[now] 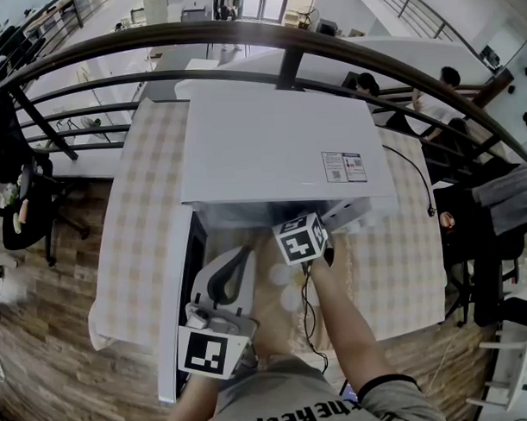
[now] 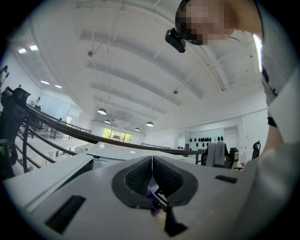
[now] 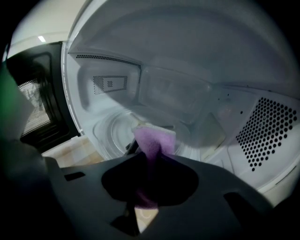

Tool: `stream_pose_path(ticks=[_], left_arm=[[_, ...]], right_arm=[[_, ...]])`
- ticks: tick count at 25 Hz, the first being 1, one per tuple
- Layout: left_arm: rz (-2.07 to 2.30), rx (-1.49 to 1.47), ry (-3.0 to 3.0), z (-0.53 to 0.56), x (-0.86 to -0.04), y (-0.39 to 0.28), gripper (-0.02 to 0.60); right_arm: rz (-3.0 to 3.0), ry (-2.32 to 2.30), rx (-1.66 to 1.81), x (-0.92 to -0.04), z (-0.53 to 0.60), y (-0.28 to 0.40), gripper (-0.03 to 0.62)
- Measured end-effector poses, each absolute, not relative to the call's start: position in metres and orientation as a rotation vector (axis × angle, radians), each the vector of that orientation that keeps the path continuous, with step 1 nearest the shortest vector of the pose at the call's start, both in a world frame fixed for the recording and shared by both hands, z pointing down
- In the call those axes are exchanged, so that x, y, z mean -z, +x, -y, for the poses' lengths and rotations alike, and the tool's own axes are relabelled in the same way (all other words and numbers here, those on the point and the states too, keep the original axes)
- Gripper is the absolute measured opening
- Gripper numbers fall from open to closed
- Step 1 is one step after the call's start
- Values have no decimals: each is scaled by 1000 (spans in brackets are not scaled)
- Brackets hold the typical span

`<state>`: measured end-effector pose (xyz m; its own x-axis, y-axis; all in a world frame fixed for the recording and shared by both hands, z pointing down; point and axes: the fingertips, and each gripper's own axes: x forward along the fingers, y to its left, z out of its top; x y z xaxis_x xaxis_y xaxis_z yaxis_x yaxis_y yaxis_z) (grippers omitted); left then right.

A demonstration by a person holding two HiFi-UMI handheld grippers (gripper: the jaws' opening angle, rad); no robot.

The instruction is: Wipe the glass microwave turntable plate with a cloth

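Note:
In the right gripper view, my right gripper [image 3: 149, 158] is shut on a purple cloth [image 3: 153, 139] and reaches into the open white microwave [image 1: 278, 144]. The cloth's free end hangs over the near edge of the glass turntable plate [image 3: 112, 129] on the cavity floor; I cannot tell whether they touch. In the head view, only the right gripper's marker cube [image 1: 300, 238] shows at the microwave's mouth. My left gripper [image 1: 225, 284] is held back near my body, tilted upward. Its jaws are closed together with nothing in them [image 2: 152, 164].
The microwave door [image 1: 178, 295] stands swung open on the left, close to the left gripper. The microwave sits on a table with a checked cloth [image 1: 143, 209]. A dark railing [image 1: 240, 38] runs behind it. People sit at the far right [image 1: 449, 78].

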<state>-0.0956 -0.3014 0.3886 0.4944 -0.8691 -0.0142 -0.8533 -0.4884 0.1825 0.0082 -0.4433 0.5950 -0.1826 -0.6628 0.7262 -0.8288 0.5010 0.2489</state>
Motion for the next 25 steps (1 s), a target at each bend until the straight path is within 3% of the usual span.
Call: stream_pose_path(ticks=[25], left_arm=[[1611,206,2591,299,-366,-102,9]], right_arm=[[2174,1354,-365,-548,384,12,78]])
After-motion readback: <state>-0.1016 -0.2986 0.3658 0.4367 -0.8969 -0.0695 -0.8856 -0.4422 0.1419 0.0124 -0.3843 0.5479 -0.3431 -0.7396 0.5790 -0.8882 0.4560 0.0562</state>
